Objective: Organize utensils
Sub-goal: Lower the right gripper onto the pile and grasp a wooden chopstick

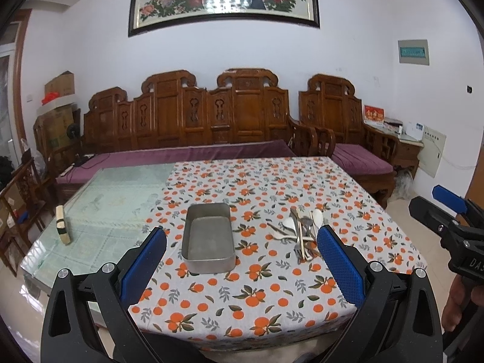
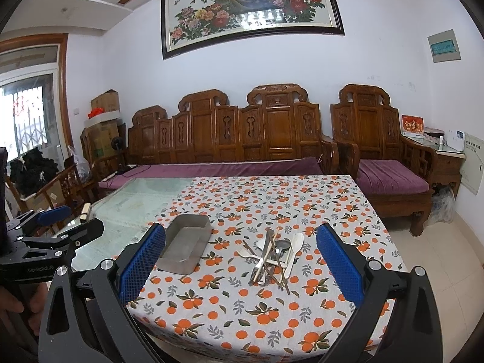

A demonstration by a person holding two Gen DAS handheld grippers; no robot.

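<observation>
My right gripper point(image 2: 241, 267) gapes wide and empty, my left gripper point(image 1: 242, 267) too. The tangled pile of metal, white and wooden utensils point(image 2: 272, 257) lies nearer my right, handles running near-to-far, right of the empty grey metal tray point(image 2: 185, 249).

A tablecloth point(image 2: 272, 311) printed with oranges is spread over part of a glass-topped table point(image 1: 121, 193). A carved wooden sofa point(image 2: 230, 133) with purple cushions is set against the white wall, beneath a framed peacock-and-flower painting point(image 2: 251, 9). Cardboard boxes point(image 2: 104, 127) are stacked in the corner.
</observation>
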